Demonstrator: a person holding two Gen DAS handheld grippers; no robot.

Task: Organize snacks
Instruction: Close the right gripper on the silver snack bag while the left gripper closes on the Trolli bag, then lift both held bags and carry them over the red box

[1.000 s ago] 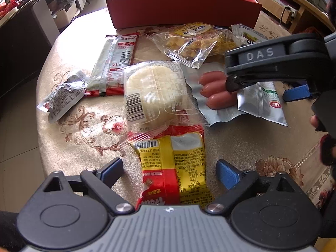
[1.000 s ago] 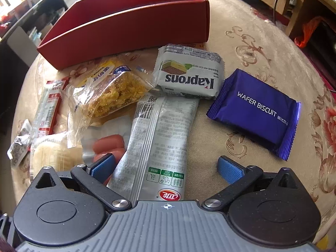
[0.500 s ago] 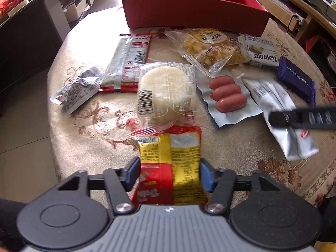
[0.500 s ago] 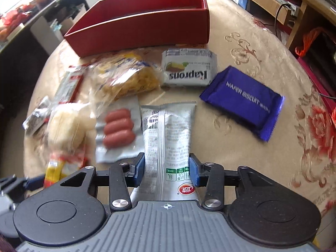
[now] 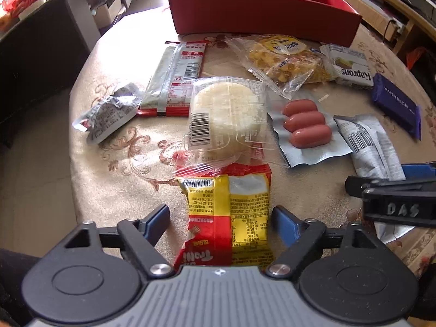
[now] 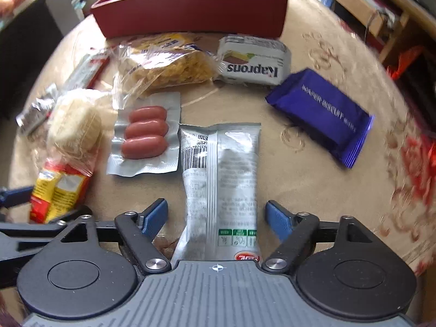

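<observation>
- Left gripper (image 5: 219,219): jaws had just been opening and stood apart. The yellow-and-red packet (image 5: 227,212) lay between them on the tablecloth (image 5: 122,185); the left pad was clear of it, the right pad close beside its edge.
- Right gripper (image 6: 216,218): jaws likewise had just been opening. The silver sachet (image 6: 220,174) lay flat between them, with gaps on both sides.
- Red box (image 6: 190,8) stood at the far side of the table, behind the other snacks.
- Sausage pack (image 6: 145,133) lay just left of the silver sachet; purple wafer packet (image 6: 324,114) lay well to its right.
</observation>
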